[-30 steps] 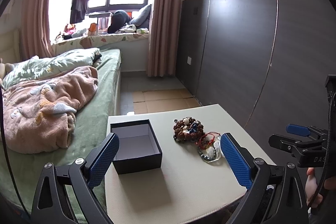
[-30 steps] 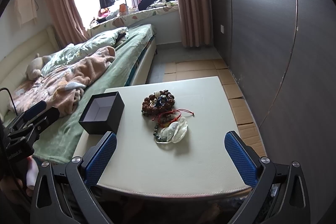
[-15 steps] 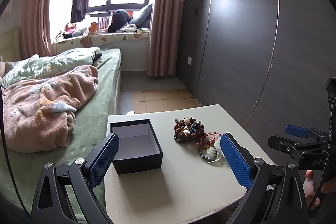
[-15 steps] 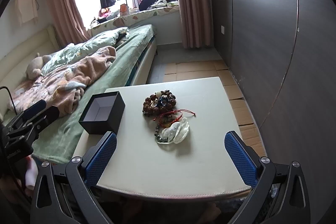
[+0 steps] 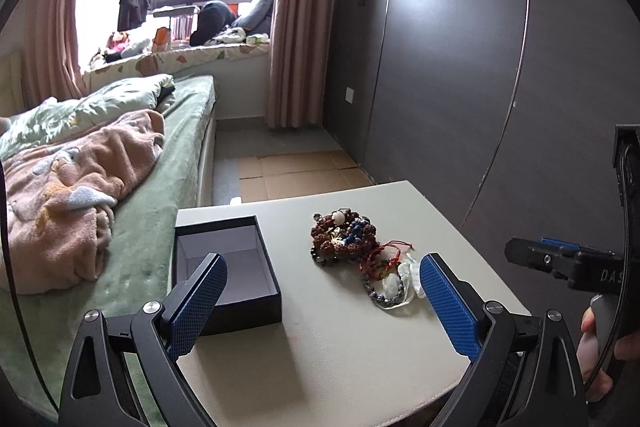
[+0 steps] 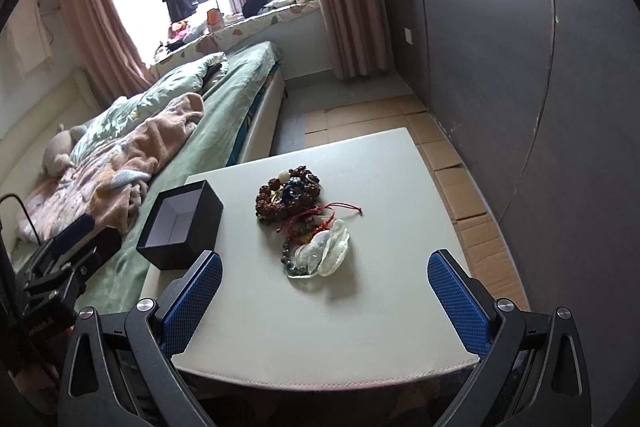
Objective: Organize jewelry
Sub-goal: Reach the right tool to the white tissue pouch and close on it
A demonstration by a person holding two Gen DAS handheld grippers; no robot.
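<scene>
An open black box (image 5: 228, 267) with a pale inside stands on the left of a cream table (image 5: 340, 355). A heap of jewelry lies right of it: a brown bead bracelet (image 5: 344, 235), a red cord bracelet (image 5: 380, 259) and clear pieces with dark beads (image 5: 394, 287). In the right wrist view the box (image 6: 182, 227) and the bead bracelet (image 6: 288, 197) show too. My left gripper (image 5: 324, 311) is open and empty above the table's near part. My right gripper (image 6: 326, 301) is open and empty near the front edge.
A bed (image 5: 160, 219) with a pink blanket (image 5: 72, 187) adjoins the table's left side. A dark wall panel (image 5: 480, 87) runs along the right. Cardboard sheets (image 5: 296, 175) lie on the floor beyond the table.
Both grippers have shifted slightly; the right view has tilted a little. Nothing on the table has moved and both grippers stay open.
</scene>
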